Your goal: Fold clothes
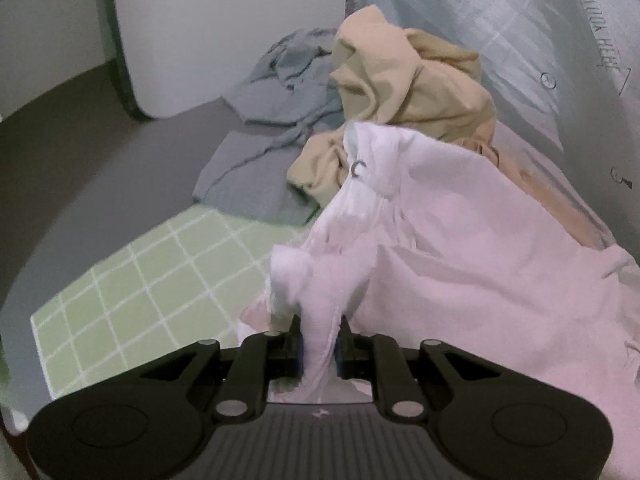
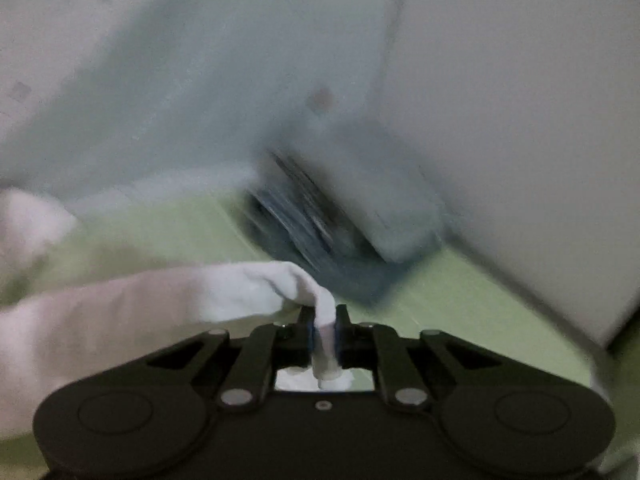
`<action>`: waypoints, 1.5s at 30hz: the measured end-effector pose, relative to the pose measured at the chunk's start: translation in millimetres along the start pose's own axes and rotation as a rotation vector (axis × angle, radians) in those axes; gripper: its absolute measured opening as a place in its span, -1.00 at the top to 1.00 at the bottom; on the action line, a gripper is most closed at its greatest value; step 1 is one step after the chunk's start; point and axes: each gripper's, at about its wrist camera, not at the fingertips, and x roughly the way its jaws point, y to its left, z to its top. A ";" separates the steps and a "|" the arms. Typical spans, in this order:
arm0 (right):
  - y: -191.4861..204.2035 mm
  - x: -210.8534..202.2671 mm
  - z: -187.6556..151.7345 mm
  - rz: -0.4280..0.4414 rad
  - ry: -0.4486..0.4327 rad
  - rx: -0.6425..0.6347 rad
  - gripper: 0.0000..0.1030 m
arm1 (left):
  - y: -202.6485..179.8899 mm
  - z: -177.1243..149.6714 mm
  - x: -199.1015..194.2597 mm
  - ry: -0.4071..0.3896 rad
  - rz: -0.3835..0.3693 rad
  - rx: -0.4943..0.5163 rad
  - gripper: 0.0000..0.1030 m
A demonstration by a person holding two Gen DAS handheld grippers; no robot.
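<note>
Both tongs are clamped on the pale pink cotton garment (image 1: 460, 280): the left gripper (image 1: 320, 346) pinches 1 bunched edge, the right gripper (image 2: 324, 332) another. The cloth stretches between them above the green checked mat (image 1: 132, 296), beside the tan crumpled garment (image 1: 404, 96) and grey garment (image 1: 260, 148).

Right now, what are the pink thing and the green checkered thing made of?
The pink garment looks like soft, thin, matte woven cloth, maybe cotton: it bunches and wrinkles where the left gripper pinches it. The green checkered mat lies flat and smooth; fabric or plastic, I cannot tell.
</note>
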 end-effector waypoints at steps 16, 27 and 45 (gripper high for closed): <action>17.6 32.0 -68.7 0.366 0.362 0.792 -1.00 | 3.0 -2.5 3.8 0.204 -0.262 -0.263 -0.68; 41.9 54.2 -93.1 0.355 0.522 0.970 -1.00 | -8.5 4.4 51.3 0.269 -0.216 -0.345 -0.67; -2.9 -21.8 -19.0 0.625 0.076 0.626 0.80 | -40.9 -0.8 -104.2 -0.091 -0.324 0.010 0.88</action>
